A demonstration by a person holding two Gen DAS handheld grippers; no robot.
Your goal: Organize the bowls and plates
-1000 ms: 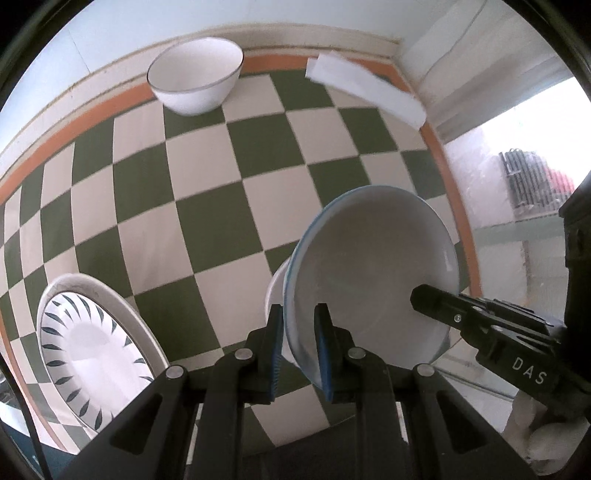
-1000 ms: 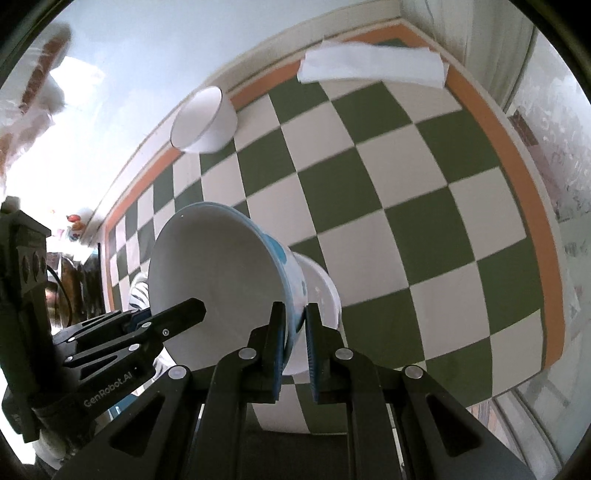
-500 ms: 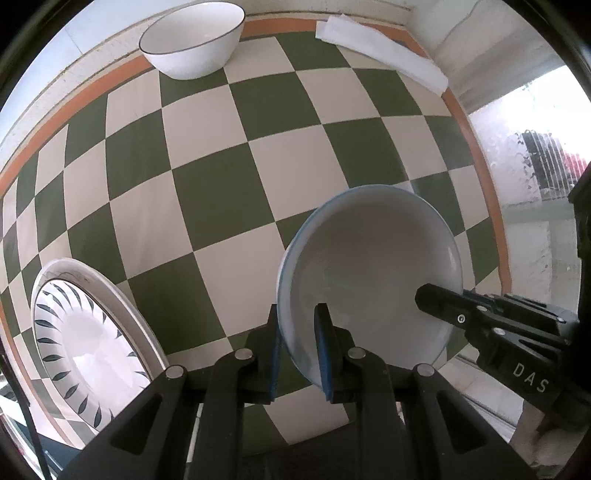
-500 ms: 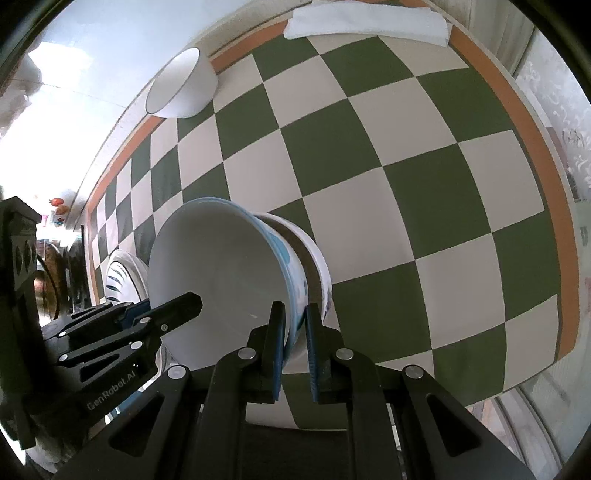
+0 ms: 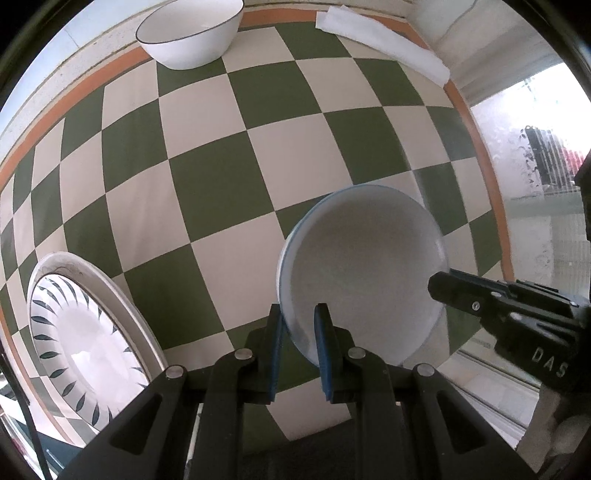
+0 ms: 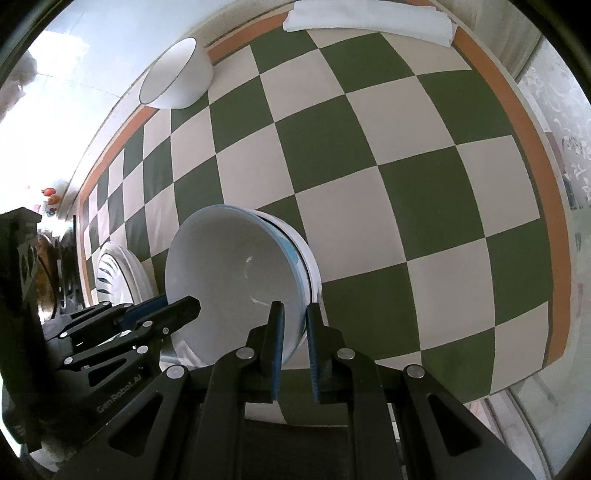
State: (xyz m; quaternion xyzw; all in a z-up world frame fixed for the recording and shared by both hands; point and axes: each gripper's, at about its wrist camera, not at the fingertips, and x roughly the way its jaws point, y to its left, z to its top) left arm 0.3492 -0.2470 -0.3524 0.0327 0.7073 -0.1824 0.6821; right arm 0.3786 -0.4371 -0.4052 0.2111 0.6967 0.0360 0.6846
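A white bowl with a blue rim (image 5: 362,273) (image 6: 236,280) sits nested in a plain white bowl (image 6: 311,266) on the green-and-cream checked cloth. My left gripper (image 5: 299,325) is shut on its near rim, one pad inside and one outside. Across the bowl, my right gripper (image 6: 293,317) is shut on the opposite rim in the same way. Each gripper also shows in the other's view: the right gripper (image 5: 439,288) at the bowl's right side, the left gripper (image 6: 181,306) at its left.
A stack of plates with a dark leaf pattern (image 5: 81,339) (image 6: 110,273) lies left of the bowls. A white bowl with a thin dark rim (image 5: 188,33) (image 6: 173,74) stands at the far edge. A folded white cloth (image 5: 384,40) (image 6: 369,18) lies at the far right corner.
Both grippers have come down with the blue-rimmed bowl. It was tilted above the plain bowl and now sits lower inside it, nearly hiding it in the left wrist view.
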